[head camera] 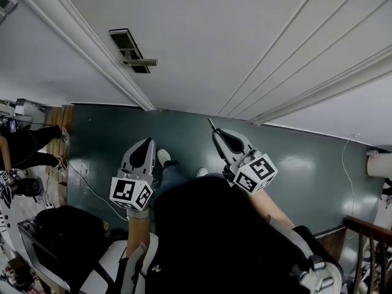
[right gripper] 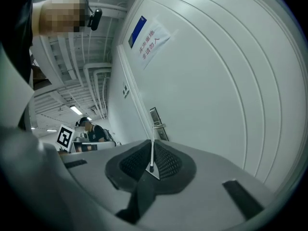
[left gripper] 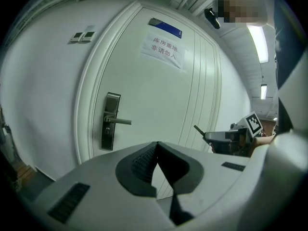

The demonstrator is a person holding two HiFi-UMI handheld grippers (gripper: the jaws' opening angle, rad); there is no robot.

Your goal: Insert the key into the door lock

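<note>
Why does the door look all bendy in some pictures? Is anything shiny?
Left gripper view: the wide lens bows the white panelled door into a curve, and the corners go dark. Right gripper view: same bulge, yet the thin silver key looks sharp. Head view: door lines run straight; the grey-green floor shows pale glare.

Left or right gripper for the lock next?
Right. The right gripper is shut on the key, blade aimed toward the door lock. The left gripper is shut with nothing between its jaws.
</note>
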